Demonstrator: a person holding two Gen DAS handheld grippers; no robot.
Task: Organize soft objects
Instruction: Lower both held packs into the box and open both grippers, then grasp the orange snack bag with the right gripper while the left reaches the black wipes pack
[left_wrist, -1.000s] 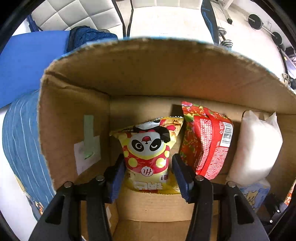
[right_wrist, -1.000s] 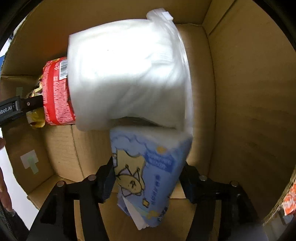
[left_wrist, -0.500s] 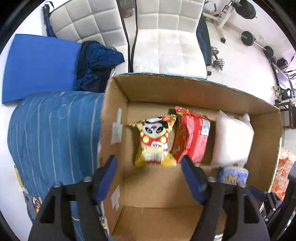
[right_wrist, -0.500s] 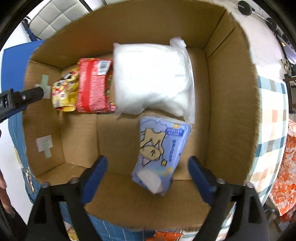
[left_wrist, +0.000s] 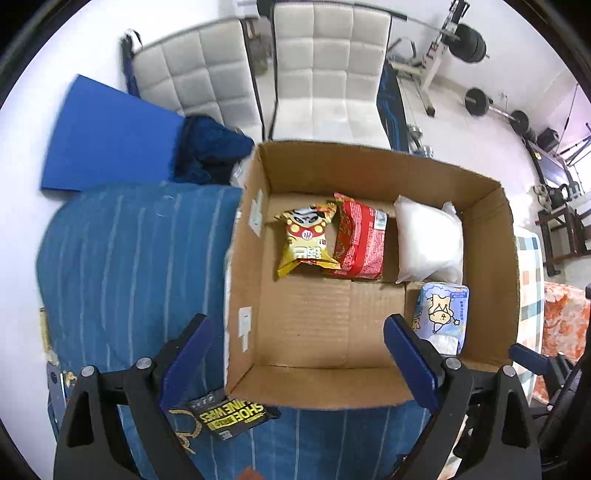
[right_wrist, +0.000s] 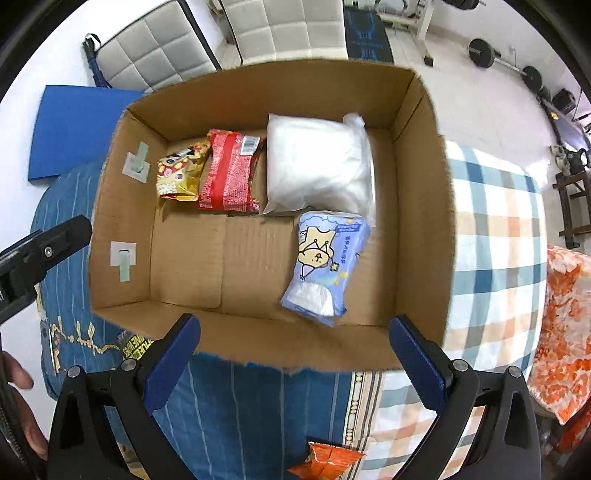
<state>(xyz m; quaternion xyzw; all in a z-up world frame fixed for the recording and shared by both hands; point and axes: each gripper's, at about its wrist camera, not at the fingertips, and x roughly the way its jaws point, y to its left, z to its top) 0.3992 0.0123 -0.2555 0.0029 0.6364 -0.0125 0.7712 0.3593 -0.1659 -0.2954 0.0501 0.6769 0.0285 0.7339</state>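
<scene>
Hovering above the cardboard box (right_wrist: 421, 206) with both sets of fingers spread wide and empty, best reaching next for the orange packet (right_wrist: 325, 461), gripping gently mid-body.

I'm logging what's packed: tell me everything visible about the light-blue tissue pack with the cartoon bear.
The light-blue soft plastic tissue pack, printed with a crowned cartoon bear and stars, lies flat on the floor of the brown cardboard box. White tissue shows at its near end. Its far end meets the white plastic-wrapped pillow pack. No gripper touches it.
</scene>
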